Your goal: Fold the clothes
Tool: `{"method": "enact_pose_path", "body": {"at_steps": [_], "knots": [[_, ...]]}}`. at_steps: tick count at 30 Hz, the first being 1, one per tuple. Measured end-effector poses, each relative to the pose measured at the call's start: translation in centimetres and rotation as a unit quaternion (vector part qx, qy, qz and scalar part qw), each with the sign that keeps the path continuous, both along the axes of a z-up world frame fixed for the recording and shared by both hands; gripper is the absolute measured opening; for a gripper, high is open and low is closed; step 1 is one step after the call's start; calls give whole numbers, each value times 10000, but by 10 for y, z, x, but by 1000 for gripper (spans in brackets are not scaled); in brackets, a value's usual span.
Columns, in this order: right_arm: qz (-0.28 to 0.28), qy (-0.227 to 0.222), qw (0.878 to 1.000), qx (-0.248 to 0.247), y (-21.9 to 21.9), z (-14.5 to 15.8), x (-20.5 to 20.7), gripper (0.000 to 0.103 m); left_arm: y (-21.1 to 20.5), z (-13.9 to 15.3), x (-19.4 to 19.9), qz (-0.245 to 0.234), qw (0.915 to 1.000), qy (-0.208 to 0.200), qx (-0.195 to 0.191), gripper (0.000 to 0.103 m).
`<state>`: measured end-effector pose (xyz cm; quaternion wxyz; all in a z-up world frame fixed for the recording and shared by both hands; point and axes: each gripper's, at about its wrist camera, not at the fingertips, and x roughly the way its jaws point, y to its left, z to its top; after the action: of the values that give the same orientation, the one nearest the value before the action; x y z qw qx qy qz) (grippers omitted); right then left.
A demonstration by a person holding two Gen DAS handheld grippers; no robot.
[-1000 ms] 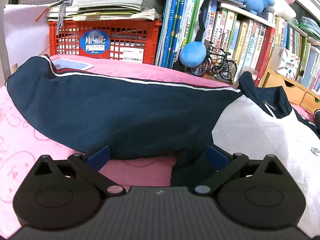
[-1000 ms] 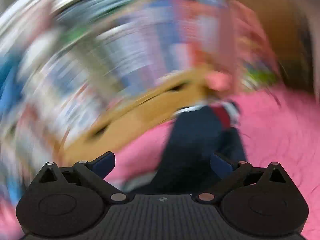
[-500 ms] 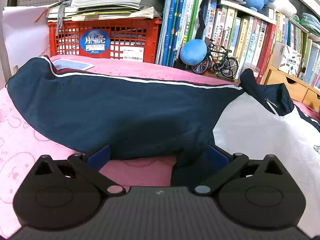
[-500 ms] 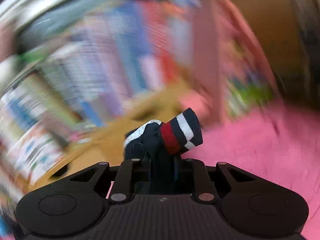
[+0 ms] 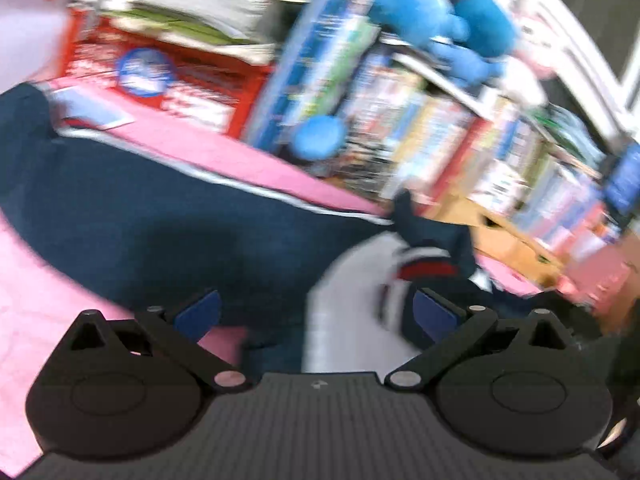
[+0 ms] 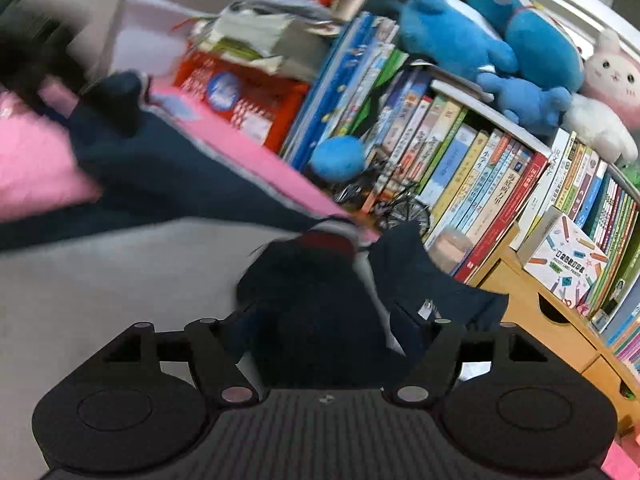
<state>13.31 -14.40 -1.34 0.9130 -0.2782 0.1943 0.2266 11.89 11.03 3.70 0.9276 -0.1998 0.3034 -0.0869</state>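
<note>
Garment: a navy and white jacket (image 5: 168,236) lies spread on the pink bed cover (image 5: 36,304), its navy sleeve stretching left and its white panel (image 6: 100,280) nearer the cameras.
Cuff: a striped cuff (image 6: 330,236) in red, white and navy lies on the jacket's middle, by the collar (image 6: 436,292).
Left gripper (image 5: 316,312): jaws spread wide, blue pads clear of the fabric, which passes under and between them.
Right gripper (image 6: 328,344): jaws opening, with a dark navy fold between them; its pads are hidden.
Red crate (image 6: 248,100): stands behind the bed under stacked papers; its round blue sticker is too blurred to read.
Shelf: rows of books (image 6: 480,184) with Chinese spine titles too small to read; blue plush toys (image 6: 480,32) and a pink plush rabbit (image 6: 612,76) sit on top.
Box (image 6: 568,264): white, printed with pencils; the words "POCKET LABEL PRINTER" are just legible.
</note>
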Motion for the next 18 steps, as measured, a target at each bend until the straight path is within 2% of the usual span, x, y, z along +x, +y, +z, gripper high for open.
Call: {"method": "enact_pose_path", "body": {"at_steps": [3, 6, 7, 9, 10, 12, 14, 15, 16, 18], "knots": [[-203, -2, 9997, 103, -24, 3, -15, 86, -39, -2, 20, -571, 9981, 183, 163, 103], [-479, -24, 9979, 437, -58, 9, -21, 87, -73, -12, 49, -907, 9944, 500, 208, 103], [-554, 4, 9966, 616, -70, 13, -17, 87, -80, -14, 57, -854, 9944, 578, 229, 103], [-675, 349, 9861, 1479, -90, 22, 1, 88, -85, -15, 60, -785, 9944, 694, 148, 103], [-703, 618, 9754, 1995, -99, 26, 13, 92, -85, -15, 57, -800, 9942, 710, 62, 103], [-767, 1598, 9326, 3144, -112, 24, 54, 93, -81, -14, 49, -780, 9944, 716, -22, 103], [-816, 2459, 8995, 3519, -108, 12, 80, 78, -72, -8, 42, -688, 9953, 677, -11, 103], [-801, 2837, 8831, 3651, -105, 7, 90, 66, -66, -4, 40, -636, 9959, 650, -12, 103], [-471, 2818, 8956, 3411, -92, 8, 80, 65, -60, 0, 39, -584, 9963, 623, -14, 103], [331, 2176, 9434, 2480, -60, 18, 32, 68, -54, 2, 39, -636, 9959, 625, -160, 103]]}}
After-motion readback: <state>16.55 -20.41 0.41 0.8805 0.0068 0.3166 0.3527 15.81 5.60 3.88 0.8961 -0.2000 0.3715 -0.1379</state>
